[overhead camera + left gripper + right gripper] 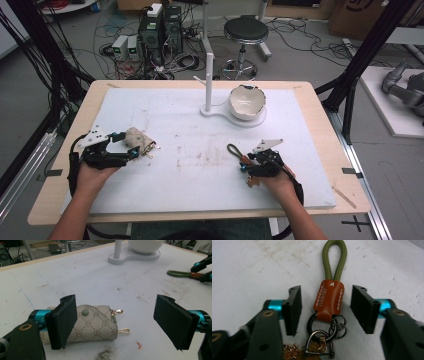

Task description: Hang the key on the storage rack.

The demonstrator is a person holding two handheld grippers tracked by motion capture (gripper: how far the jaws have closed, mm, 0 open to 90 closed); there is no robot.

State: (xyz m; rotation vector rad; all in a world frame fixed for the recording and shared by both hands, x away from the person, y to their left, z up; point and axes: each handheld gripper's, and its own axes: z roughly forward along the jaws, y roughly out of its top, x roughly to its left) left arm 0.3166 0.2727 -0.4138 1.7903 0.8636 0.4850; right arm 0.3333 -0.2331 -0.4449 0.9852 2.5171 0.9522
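High view: your two hands come in from the near edge of the table (320, 165), one gripper in each.
Left gripper (131, 152): near the left edge, lying low on the white mat; your jaws stand wide apart, gripping nothing.
Pouch (92, 323): beige monogram key pouch with a green snap, flat on the mat; in the left gripper view your left jaw stands in front of its end, and the other jaw is well apart from it. Gold clasps (117, 312) stick out of its open side.
Right gripper (325, 310): toward the near right of the table; jaws part-closed, a narrow gap left on each side of the tab, pads not pressing on it.
Keychain (329, 300): brown leather tab between your right jaws, olive cord loop (335, 258) pointing away from you, dark rings and a shackle (319, 342) at the near end.
Bowl (246, 101): white, on a white stand (208, 65) near the far edge, well apart from both grippers.
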